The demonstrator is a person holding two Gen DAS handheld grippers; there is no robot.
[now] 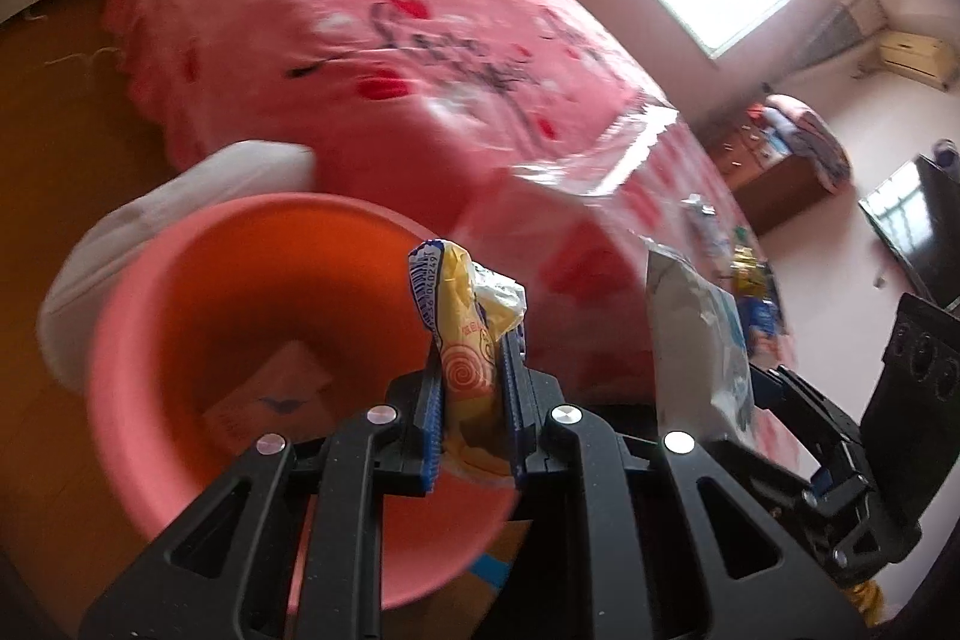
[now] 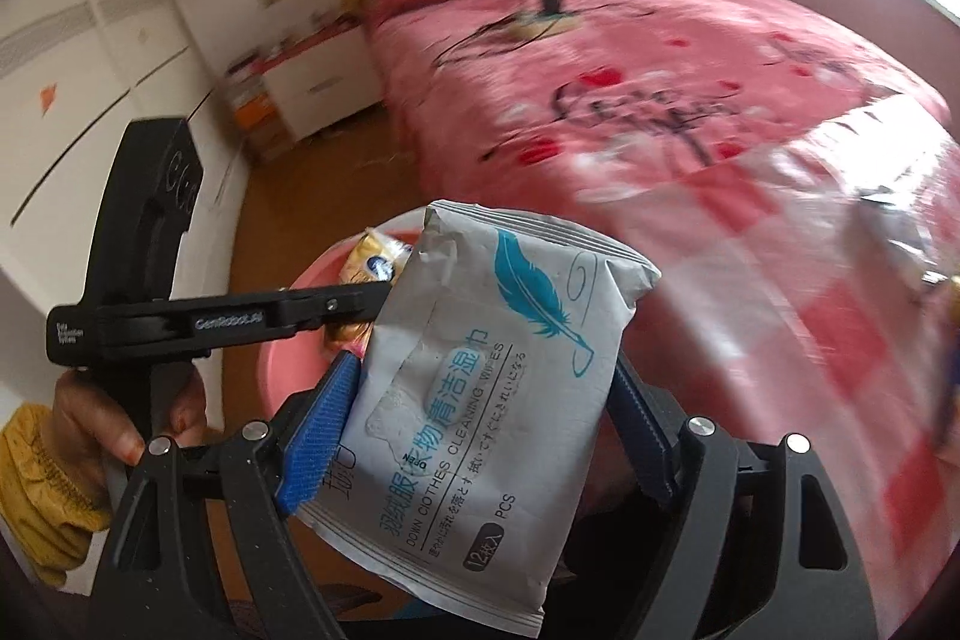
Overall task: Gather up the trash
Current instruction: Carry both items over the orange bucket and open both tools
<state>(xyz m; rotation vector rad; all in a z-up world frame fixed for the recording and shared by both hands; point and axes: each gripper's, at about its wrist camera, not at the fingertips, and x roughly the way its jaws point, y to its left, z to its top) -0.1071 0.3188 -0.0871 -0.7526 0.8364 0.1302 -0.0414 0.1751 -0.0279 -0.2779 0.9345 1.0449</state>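
My left gripper (image 1: 471, 340) is shut on a yellow snack wrapper (image 1: 465, 316) and holds it over the pink plastic basin (image 1: 138, 352). A small cardboard box (image 1: 270, 400) lies inside the basin. My right gripper (image 2: 480, 400) is shut on a grey wet-wipes pack with a blue feather print (image 2: 480, 376). The pack also shows in the left wrist view (image 1: 696, 340), to the right of the basin. In the right wrist view the left gripper (image 2: 252, 322) with the wrapper (image 2: 375, 259) is above the basin (image 2: 294, 364), just left of the pack.
A bed with a pink cover (image 1: 372, 58) fills the space behind the basin. More wrappers (image 1: 744, 274) and a clear plastic sheet (image 1: 600, 154) lie on its near end. A white object (image 1: 114, 244) sits behind the basin. Wooden floor (image 1: 54, 112) is to the left.
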